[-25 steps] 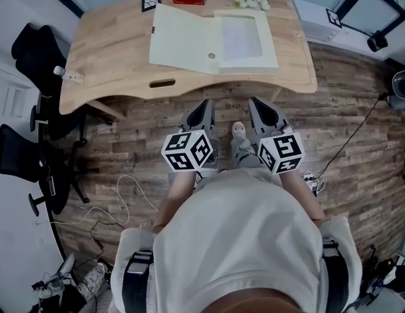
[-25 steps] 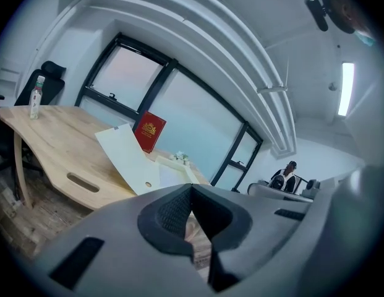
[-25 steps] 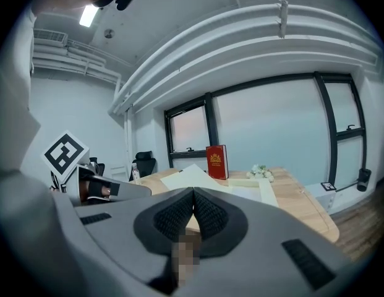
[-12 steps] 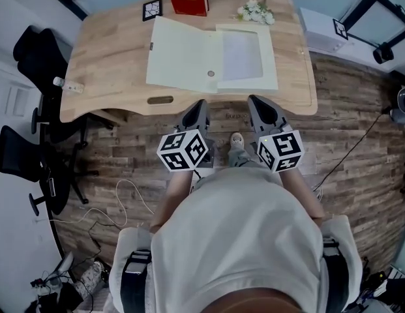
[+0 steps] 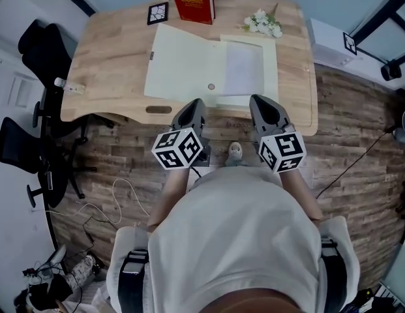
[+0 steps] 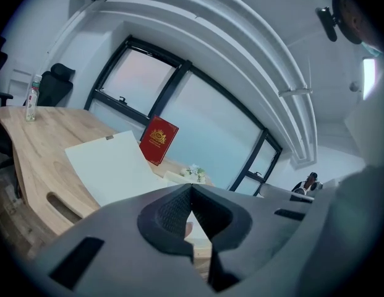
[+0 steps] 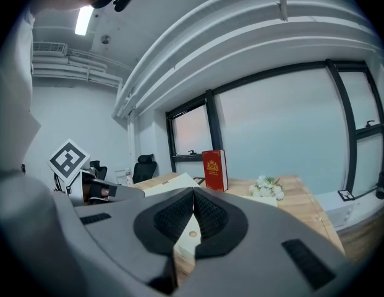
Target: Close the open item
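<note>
- I am reading this as the approach step: the open folder point(image 5: 212, 64) is lying flat on the bench point(image 5: 111, 57), with its cover spread out to the left.
- I am holding the left gripper point(image 5: 193, 103) and right gripper point(image 5: 261, 100) by the bench's near edge, both with jaws pressed together and empty.
- Next, I am expecting to need to lift the cover's left edge and swing it over.

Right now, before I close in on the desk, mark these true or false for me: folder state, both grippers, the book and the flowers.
1. The folder lies open on the desk. True.
2. The left gripper grips the folder's cover. False: the left gripper is shut on nothing.
3. The red book stands behind the folder. True.
4. The flowers lie at the desk's left edge. False: the flowers lie at the far right, right of the book.
5. The right gripper has its jaws together. True.
</note>
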Available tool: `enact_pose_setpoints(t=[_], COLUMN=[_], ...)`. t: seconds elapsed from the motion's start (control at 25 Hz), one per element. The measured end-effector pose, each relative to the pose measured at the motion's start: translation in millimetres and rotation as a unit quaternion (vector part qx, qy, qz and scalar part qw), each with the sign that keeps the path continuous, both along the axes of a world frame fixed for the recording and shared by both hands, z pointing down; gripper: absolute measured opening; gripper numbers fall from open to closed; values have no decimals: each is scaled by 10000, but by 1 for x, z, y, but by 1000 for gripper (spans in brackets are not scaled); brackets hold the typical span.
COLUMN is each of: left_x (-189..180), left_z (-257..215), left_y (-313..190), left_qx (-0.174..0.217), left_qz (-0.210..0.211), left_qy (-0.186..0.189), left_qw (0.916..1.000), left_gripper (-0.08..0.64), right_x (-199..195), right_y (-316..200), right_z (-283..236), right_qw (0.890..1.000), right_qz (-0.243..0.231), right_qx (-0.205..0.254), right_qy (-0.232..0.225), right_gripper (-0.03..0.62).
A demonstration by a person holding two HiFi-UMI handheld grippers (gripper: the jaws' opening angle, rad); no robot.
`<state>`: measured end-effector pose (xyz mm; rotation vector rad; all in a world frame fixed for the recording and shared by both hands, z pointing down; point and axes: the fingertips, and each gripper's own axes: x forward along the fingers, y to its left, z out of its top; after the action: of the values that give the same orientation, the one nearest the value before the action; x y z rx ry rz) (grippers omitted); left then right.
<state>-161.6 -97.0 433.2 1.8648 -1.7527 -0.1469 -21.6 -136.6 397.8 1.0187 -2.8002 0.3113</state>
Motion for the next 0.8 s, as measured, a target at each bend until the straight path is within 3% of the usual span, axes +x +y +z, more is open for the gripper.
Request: enact_pose_setpoints(t=[0.8], left_x=[-24], left_z=[13], left_y=[-69], left_qx=[18], left_qz=[-653], left_qy=[-37], left_qw=[9979], left_gripper=[18], right_x=[-3], right_y=[-85], right_z=[15], right_qw=[9991], right_qz=[-422], right_qx=[29], right_qy=[-27], right_gripper=[18])
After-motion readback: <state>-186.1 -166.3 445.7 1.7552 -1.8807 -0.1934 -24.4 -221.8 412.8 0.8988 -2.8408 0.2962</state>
